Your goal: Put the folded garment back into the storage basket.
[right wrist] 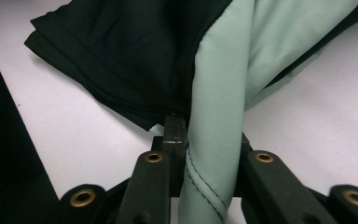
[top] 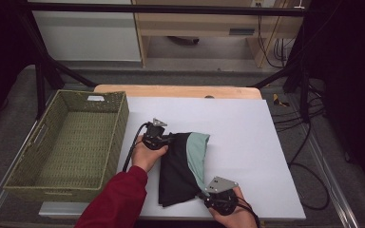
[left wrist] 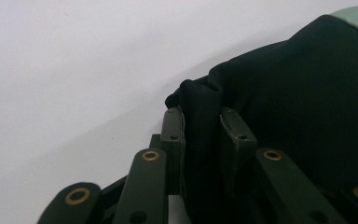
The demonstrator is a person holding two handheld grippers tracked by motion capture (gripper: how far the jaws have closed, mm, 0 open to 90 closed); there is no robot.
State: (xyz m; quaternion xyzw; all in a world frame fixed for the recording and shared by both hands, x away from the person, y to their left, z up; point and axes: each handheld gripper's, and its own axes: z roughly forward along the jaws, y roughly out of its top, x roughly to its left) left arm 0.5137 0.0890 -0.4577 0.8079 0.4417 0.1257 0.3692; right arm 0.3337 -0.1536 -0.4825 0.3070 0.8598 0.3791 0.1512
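Between both clamped jaws, folded garment (top: 183,166), its pinched edges hidden by the pads.

A white surface (top: 247,142) topped a wooden table. A folded black and mint-green garment (top: 183,166) lay on it, and a woven green basket (top: 24,180) rested at its left edge.

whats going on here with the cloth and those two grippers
A person is folding a black and mint garment on the white table, a gripper in each hand. The left gripper pinches a bunched black edge at the garment's far end; the right gripper clamps a mint strip at its near end. The garment lies folded into a narrow bundle. A woven basket sits to the left.
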